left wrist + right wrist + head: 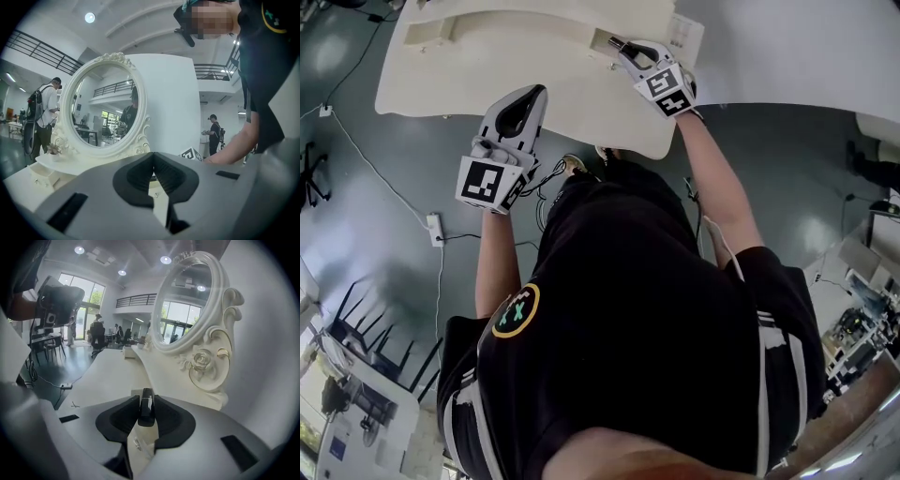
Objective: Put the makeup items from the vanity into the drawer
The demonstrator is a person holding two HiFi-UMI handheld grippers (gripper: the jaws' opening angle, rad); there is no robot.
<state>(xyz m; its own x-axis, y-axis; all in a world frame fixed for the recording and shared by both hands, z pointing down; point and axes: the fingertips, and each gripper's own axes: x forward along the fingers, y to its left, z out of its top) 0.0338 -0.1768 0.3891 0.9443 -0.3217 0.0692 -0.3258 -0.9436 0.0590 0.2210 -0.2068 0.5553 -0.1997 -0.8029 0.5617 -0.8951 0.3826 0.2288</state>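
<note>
Looking down from the head view, the left tongs [528,103] sit at eleven o'clock over the near edge of the white counter [469,75]. The right tongs [623,47] reach farther in at one o'clock. Only this view takes in both tongs and both arms at once, above the person's black shirt [628,309]. It also shows the grey floor [375,216] and a white power strip [435,228] at nine o'clock. What either pair holds is too small to tell here.

The left gripper view settles its own side: the left tongs [153,161] have their dark pads pressed together with nothing between them. Past them at ten o'clock stands the oval mirror [105,105] in a carved white frame, with a small potted plant [53,149] at its nine o'clock foot. The right gripper's marker cube [191,153] peeks out just right of the pads.

The right gripper view alone shows the task's thing. A glossy black makeup stick [146,411] is clamped between the closed right tongs [146,397], pointing along them over the counter [112,373]. The mirror [185,301] rises at one o'clock, with a moulded rose [201,359] at its base.
</note>
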